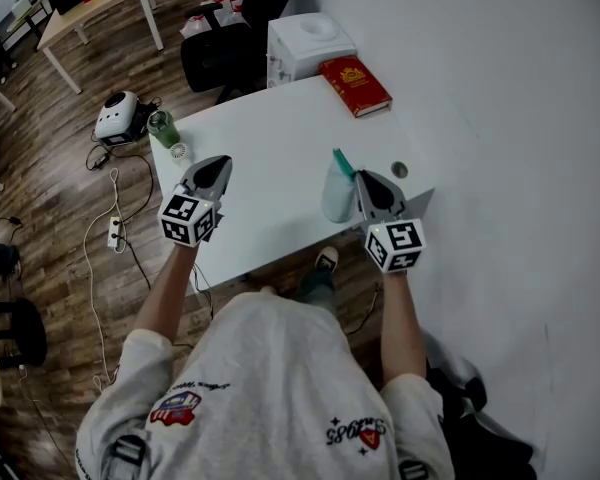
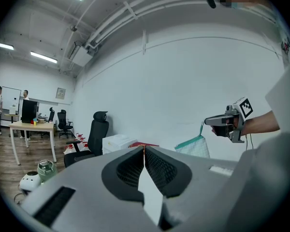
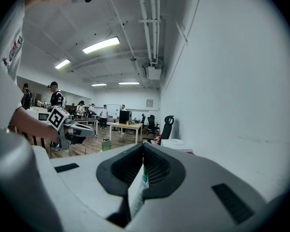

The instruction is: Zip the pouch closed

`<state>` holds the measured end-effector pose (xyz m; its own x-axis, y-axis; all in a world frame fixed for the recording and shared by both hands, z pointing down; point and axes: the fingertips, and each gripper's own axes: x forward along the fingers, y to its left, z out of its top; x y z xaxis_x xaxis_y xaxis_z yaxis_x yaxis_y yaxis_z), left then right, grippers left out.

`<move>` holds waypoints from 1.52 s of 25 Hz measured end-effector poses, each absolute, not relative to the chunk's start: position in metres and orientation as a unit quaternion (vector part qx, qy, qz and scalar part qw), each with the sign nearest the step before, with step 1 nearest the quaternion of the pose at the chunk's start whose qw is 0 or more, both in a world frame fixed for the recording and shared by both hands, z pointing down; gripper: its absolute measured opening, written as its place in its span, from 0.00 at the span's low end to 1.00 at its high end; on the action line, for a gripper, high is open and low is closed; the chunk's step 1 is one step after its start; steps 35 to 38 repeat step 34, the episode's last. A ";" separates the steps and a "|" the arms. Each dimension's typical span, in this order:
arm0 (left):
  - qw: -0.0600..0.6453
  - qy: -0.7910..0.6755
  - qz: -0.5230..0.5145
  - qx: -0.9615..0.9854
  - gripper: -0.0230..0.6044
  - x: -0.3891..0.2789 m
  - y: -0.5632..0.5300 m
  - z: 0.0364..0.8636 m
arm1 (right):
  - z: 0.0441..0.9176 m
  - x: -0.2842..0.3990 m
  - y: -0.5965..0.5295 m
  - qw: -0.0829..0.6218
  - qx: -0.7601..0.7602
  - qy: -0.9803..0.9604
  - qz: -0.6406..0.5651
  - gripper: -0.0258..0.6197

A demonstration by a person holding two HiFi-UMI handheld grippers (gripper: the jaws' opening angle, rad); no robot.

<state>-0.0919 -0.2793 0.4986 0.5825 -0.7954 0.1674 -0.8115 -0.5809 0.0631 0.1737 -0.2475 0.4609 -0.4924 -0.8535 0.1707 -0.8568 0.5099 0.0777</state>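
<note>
The pouch (image 1: 338,192) is white mesh with a teal zip edge and hangs over the white table (image 1: 270,158) near its right front. My right gripper (image 1: 364,180) is shut on the pouch's teal top. In the left gripper view the pouch (image 2: 194,147) dangles from the right gripper (image 2: 209,122) by a teal strip. In the right gripper view a teal and white sliver of the pouch (image 3: 142,178) shows between the shut jaws of the right gripper (image 3: 143,150). My left gripper (image 1: 213,164) hovers over the table's left part, shut and empty, apart from the pouch; its jaws meet with nothing between them (image 2: 144,152).
A red book (image 1: 355,85) lies at the table's far right, beside a white box (image 1: 305,45). A green jar (image 1: 163,128) and a small round lid (image 1: 179,151) stand at the left corner. A cable hole (image 1: 400,170) is near the pouch. A black chair (image 1: 235,38) stands behind the table.
</note>
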 end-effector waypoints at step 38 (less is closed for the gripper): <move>0.087 -0.446 0.072 0.888 0.05 -0.106 -0.279 0.521 | 0.455 0.150 -0.251 0.099 0.496 -0.863 -0.012 0.05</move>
